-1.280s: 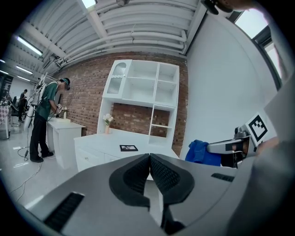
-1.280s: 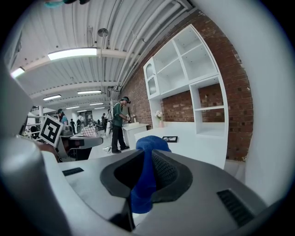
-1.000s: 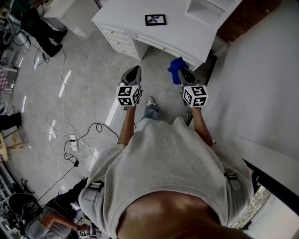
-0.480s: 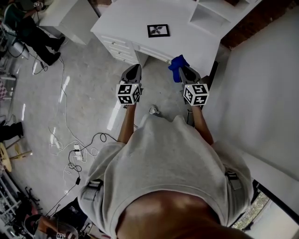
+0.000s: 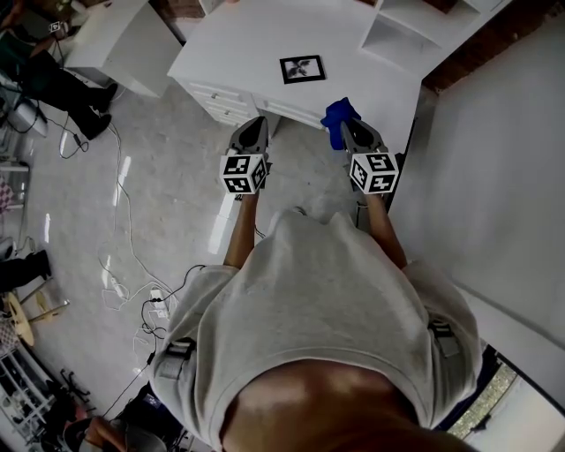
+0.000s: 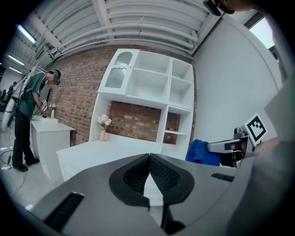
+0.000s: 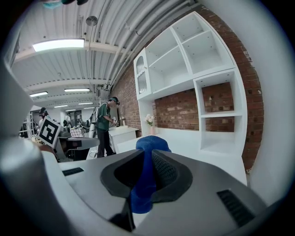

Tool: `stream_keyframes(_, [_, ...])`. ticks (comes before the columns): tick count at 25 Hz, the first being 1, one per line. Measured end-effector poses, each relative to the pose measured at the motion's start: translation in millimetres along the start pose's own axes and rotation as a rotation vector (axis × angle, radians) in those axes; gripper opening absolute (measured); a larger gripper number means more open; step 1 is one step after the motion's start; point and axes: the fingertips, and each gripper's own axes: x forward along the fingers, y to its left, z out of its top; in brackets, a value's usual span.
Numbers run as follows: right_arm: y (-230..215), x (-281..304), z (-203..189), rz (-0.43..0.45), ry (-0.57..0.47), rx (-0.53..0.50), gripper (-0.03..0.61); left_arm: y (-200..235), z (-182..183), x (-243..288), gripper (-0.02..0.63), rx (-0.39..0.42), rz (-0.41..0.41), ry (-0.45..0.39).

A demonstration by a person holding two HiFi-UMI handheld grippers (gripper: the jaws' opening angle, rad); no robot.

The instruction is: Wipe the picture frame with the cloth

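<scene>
**Status: cloth in hand, frame not yet reached**

1. Right gripper [image 7: 148, 156]: the fingers [image 7: 167, 171] are pinching a bunched blue cloth [image 7: 147, 144]. The cloth fills the gap between them and bulges out past the tips.

2. Left gripper [image 6: 149, 157]: the fingers [image 6: 165, 174] are pressed together at the tips, with nothing between them.

3. Position of the grippers: in the head view you hold both grippers in the air in front of your body, over the grey floor [image 5: 159, 177]. They are just short of the front edge of the white desk [image 5: 231, 42]. The cloth tip shows at about that edge. Nothing touches the desk top.

4. Position of the work piece: the small black picture frame [image 5: 303, 68] appears to lie flat on the desk top. It sits ahead of the grippers and roughly between them, well apart from the cloth. A white open shelf unit [image 5: 402, 26] stands at the back right of the desk. Neither gripper view shows the frame.

5. Progress, as a judgement:
   - Done: the cloth is secured in the right gripper.
   - In hand: the approach to the desk.
   - Left: all of the wiping. No stroke can have started, since cloth and frame are apart.

6. Next requirement: bring the cloth down onto the frame face. The empty left gripper is free to steady the frame if it slides.
</scene>
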Motion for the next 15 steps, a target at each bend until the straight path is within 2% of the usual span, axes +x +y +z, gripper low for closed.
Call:
stream_keyframes(8, [8.1, 18.8, -4.1, -0.010, 0.002, 0.008, 0.066, 22.8, -2.8, 7.4, 0.017, 0.006, -0.005, 0.009])
stream_keyframes(15, [7.6, 12.4, -13.6, -0.024, 0.018, 0.026, 0.066, 15.0, -5.7, 7.8, 0.017, 0.010, -0.027, 0.018])
